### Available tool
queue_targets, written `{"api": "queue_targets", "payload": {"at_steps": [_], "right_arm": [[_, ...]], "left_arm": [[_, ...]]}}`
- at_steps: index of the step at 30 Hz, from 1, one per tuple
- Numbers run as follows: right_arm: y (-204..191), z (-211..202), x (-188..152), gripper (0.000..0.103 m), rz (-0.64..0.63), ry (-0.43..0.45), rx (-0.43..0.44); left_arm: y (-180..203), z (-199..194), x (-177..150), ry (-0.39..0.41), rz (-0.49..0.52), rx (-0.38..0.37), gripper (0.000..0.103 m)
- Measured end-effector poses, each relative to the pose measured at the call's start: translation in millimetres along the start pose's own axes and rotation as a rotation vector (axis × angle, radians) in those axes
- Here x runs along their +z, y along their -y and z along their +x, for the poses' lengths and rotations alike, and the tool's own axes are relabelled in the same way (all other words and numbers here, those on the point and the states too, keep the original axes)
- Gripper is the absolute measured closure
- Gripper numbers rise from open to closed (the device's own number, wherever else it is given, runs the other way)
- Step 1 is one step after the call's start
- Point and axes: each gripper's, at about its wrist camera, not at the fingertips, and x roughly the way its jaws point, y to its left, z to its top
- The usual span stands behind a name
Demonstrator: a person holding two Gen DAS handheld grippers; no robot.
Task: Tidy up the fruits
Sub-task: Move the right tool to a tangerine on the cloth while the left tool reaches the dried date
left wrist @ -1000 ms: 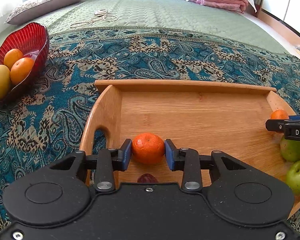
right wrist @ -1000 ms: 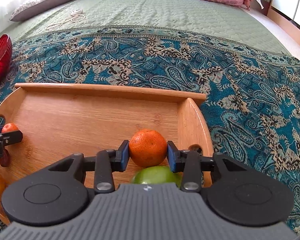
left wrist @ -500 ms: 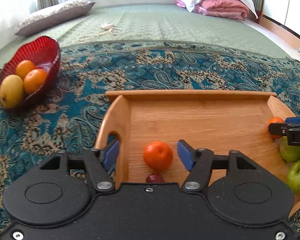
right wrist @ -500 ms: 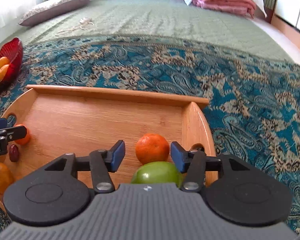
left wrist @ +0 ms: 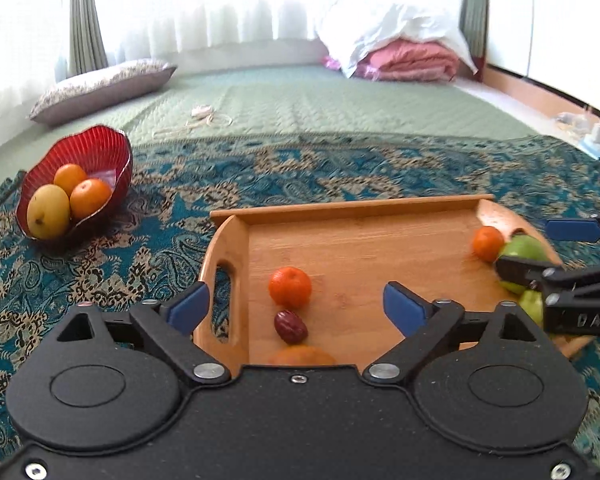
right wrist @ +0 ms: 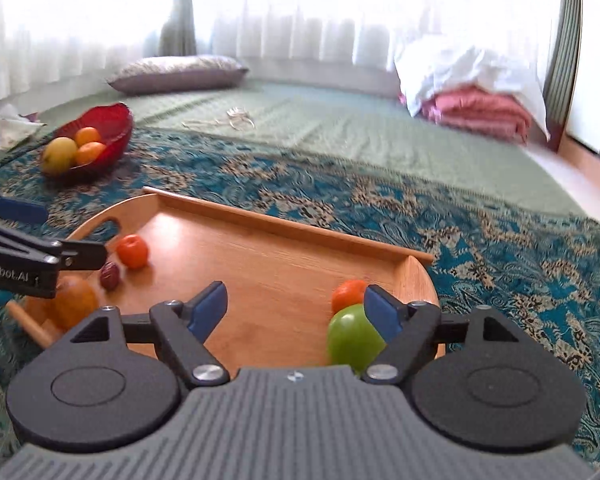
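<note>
A wooden tray (left wrist: pixel 364 208) (right wrist: pixel 284 224) lies on the patterned blanket. My left gripper (left wrist: pixel 296 304) hangs over the tray's left end, its jaws opening wide. A tangerine (left wrist: pixel 290 286) (right wrist: pixel 132 251) rests free on the tray between them, with a dark red date (left wrist: pixel 291 326) (right wrist: pixel 110 275) just in front. My right gripper (right wrist: pixel 296 304) is over the tray's right end, jaws opening too. A second tangerine (right wrist: pixel 348 294) (left wrist: pixel 487 243) sits loose beside its right finger, against a green apple (right wrist: pixel 352 340) (left wrist: pixel 526 250). Neither gripper presses on anything.
A red glass bowl (left wrist: pixel 100 152) (right wrist: pixel 112 120) holding two oranges and a yellow fruit stands at the left on the blanket. A pillow (left wrist: pixel 104 88), a cord (left wrist: pixel 198 118) and folded pink bedding (left wrist: pixel 412 60) lie further back. Another orange fruit (right wrist: pixel 74 300) sits at the tray's near left.
Both grippers let go of their tangerines, opened wide and pulled back and up. The two tangerines now rest on the tray.
</note>
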Motion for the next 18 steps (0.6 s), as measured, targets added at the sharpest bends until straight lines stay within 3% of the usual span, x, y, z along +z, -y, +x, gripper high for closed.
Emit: {"api": "queue_targets", "payload": {"at_steps": [9,18], "right_arm": [[-21,-49,-43,0.012,-0.029,0.087,-0.009],[-43,-69,-82,0.006,-0.1,0.138,-0.079]], "left_arm": [[16,-43,-39,0.074,0.027,-0.045,0.004],[30,-53,-76,0.079,0.043,-0.063,0.0]]}}
